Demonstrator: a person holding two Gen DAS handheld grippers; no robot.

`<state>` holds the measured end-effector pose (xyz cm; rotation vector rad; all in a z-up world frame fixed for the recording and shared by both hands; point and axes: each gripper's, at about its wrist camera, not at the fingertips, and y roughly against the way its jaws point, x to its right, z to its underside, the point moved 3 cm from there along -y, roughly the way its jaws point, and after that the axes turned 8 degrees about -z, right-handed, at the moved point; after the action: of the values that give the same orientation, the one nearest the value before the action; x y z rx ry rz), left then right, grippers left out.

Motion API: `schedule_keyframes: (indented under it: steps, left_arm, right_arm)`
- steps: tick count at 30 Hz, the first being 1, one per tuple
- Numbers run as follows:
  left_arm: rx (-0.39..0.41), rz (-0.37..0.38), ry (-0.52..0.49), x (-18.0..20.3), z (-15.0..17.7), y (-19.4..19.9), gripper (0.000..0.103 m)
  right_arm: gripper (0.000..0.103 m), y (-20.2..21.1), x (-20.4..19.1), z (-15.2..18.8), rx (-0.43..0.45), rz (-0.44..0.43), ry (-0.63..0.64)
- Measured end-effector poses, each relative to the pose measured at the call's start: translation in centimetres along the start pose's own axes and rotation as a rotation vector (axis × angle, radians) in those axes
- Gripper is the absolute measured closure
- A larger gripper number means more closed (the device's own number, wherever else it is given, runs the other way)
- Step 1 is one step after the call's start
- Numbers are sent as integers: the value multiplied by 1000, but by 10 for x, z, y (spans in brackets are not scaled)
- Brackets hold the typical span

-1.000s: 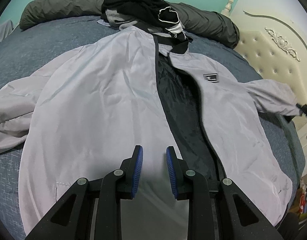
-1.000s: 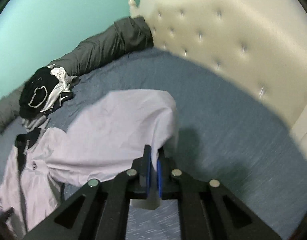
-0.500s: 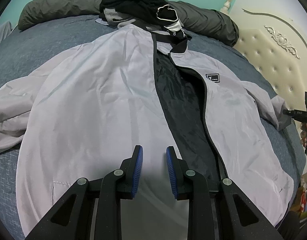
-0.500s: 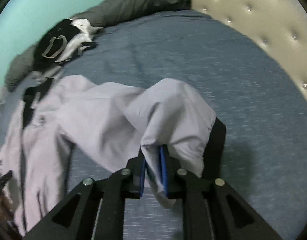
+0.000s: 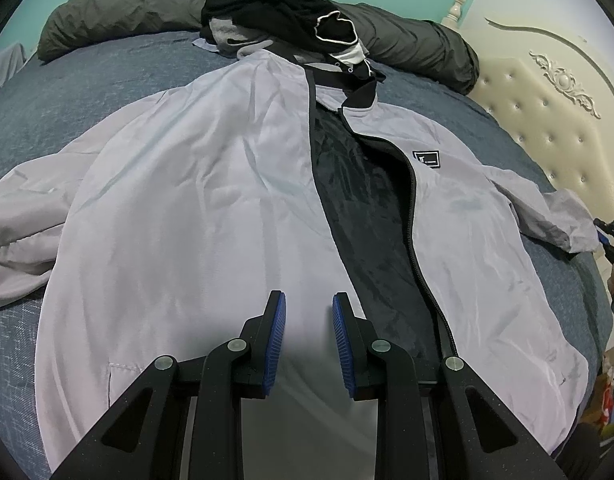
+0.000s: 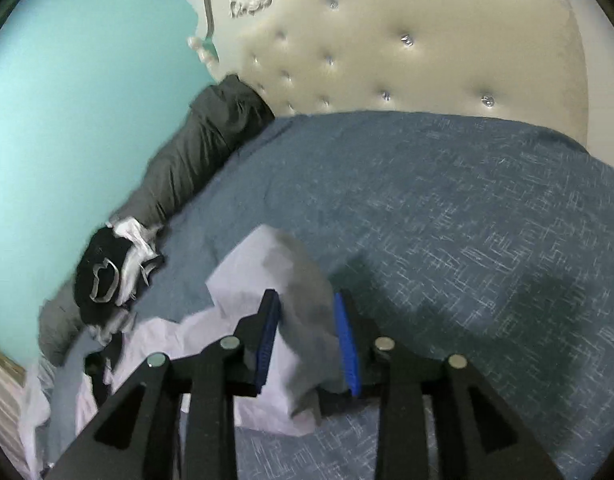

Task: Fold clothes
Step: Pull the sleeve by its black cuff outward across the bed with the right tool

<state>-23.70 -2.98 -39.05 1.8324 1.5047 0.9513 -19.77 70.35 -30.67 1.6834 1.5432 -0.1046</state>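
Observation:
A pale grey zip jacket (image 5: 195,208) with a black lining lies face up and unzipped on the blue bed. My left gripper (image 5: 309,308) is open and empty above the jacket's lower front. My right gripper (image 6: 307,304) is open, its jaws standing either side of the jacket's right sleeve (image 6: 275,280), which lies bunched on the bed. The right gripper also shows in the left wrist view (image 5: 607,236), at the sleeve cuff (image 5: 575,220).
A pile of black and white clothes (image 5: 283,12) sits at the jacket's collar, against a dark grey rolled duvet (image 5: 119,12). A cream tufted headboard (image 6: 407,52) borders the bed (image 6: 447,208). The wall is teal.
My right gripper has opened and let go of the sleeve, which has dropped onto the bed. My left gripper stays open over the jacket.

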Motion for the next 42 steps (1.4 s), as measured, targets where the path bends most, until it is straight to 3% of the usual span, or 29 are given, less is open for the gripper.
schedule_keyframes:
  steps: [2,7,9,13,14,17,20,25,29,31,36,42]
  left_arm:
    - [-2,0,-4,0,0,-1,76]
    - [1,-2,-5,0,0,1,76]
    - [1,-2,-3,-1,0,1,76]
    - [0,-1,-5,0,0,1,76]
    - [0,-1,-5,0,0,1,76]
    - [-2,0,-6,1,0,1,76]
    - [-2,1,-6,1,1,1,76]
    - [-4,4,-7,1,0,0,76]
    - [-4,3,-3,1,0,1,76]
    - [-5,1,-5,2,0,1,76]
    - [-3,-1,-7,2,0,1,76]
    - [2,-5,-9,2,1,3,76]
  right_arm:
    - [74,1,0,-1,8,9,9]
    - [74,-2,17,0,-3,151,-59]
    - [74,-16,26,7,-65,204,-89]
    - [74,-47,14,27,-179,160,-68]
    - [71,-56,7,34,-210,144,-53]
    - [47,-85,-8,55,-324,161,-10]
    - [43,-102,-12,65,-341,218,14]
    - [42,-108,-15,71,-333,228,19]
    - [64,-104,-20,70,-310,209,62]
    - [93,-97,-23,65,-278,206,75]
    - [94,-67,-26,40,-179,187,120]
    - [95,-23,-2,-8,-40,254,129]
